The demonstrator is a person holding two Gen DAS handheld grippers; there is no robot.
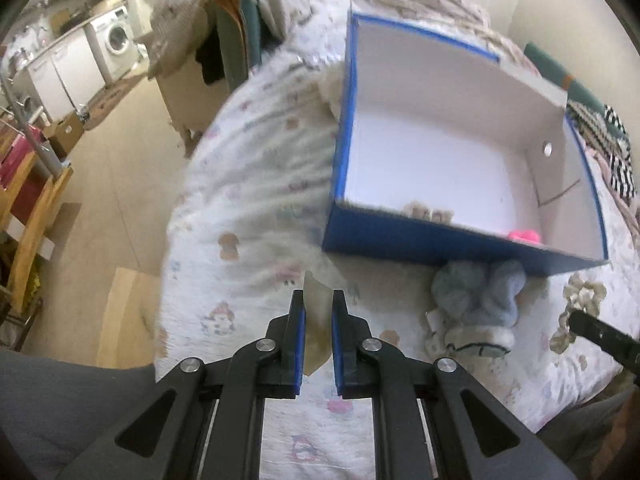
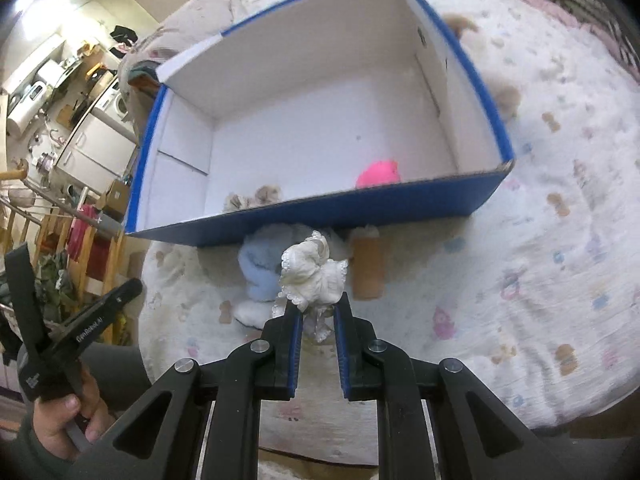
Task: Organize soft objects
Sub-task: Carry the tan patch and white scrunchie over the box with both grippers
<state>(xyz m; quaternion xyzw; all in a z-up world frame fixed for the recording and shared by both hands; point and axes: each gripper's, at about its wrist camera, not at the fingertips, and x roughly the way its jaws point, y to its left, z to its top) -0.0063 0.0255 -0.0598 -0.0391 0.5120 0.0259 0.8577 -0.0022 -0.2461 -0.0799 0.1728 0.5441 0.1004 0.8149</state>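
A blue box with a white inside (image 1: 440, 240) (image 2: 320, 212) stands on the bed. Inside it lie a pink soft item (image 2: 378, 174) (image 1: 524, 236) and a beige patterned one (image 2: 256, 198) (image 1: 428, 212). My left gripper (image 1: 318, 300) is shut on a pale cream cloth piece (image 1: 318, 308), left of the box's near corner. My right gripper (image 2: 316, 300) is shut on a white frilly sock (image 2: 312, 276), held in front of the box's near wall. A light blue fluffy item (image 1: 476, 292) (image 2: 258, 272) and a tan item (image 2: 368, 268) lie on the bed against that wall.
The bed has a white quilt with small animal prints (image 1: 248, 216) (image 2: 540, 240). Its left edge drops to a wooden floor (image 1: 120, 168). Clothes hang over a cabinet (image 1: 236, 40) behind. Striped fabric (image 1: 616, 152) lies right of the box. The other gripper shows in each view's edge (image 2: 80, 328) (image 1: 600, 336).
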